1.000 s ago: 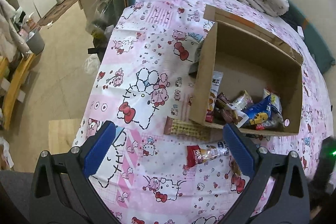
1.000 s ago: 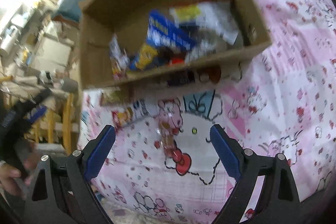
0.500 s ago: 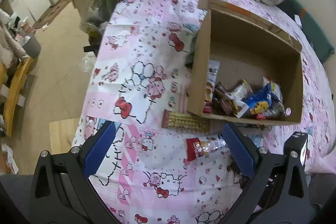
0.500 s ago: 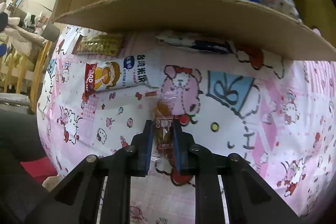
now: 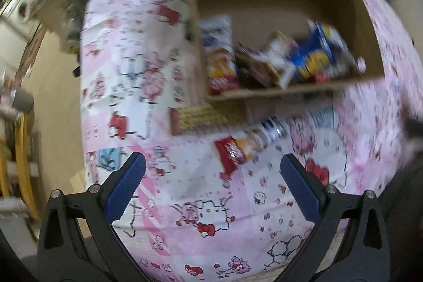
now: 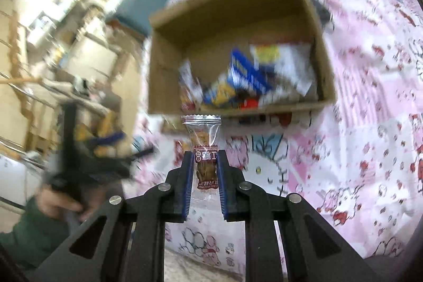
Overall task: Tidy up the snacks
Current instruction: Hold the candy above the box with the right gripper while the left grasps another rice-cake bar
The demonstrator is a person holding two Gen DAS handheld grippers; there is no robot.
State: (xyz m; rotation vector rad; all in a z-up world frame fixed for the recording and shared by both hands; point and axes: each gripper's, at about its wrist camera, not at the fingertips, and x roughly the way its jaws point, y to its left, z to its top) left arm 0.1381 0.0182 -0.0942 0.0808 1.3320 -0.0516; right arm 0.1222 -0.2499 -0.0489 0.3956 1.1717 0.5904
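Observation:
My right gripper (image 6: 204,157) is shut on a small clear snack packet (image 6: 203,147) with a brown snack and red label, held in the air in front of the cardboard box (image 6: 169,86). The box (image 5: 264,94) holds several snack packs. My left gripper (image 5: 211,171) is open and empty above the pink cartoon tablecloth (image 5: 201,216). Ahead of it lie a red-ended snack pack (image 5: 238,149) and a brown-yellow bar (image 5: 201,118) by the box's near wall. The left gripper also shows blurred in the right wrist view (image 6: 105,147).
The table's left edge drops to the floor (image 5: 58,107), with yellow chair legs (image 5: 21,155) below. A teal chair back (image 6: 142,1) stands beyond the box. Shelves and appliances (image 6: 47,17) fill the room at left.
My right gripper has lifted the small packet off the tablecloth and risen to face the box. My left gripper has moved closer to the snacks in front of the box.

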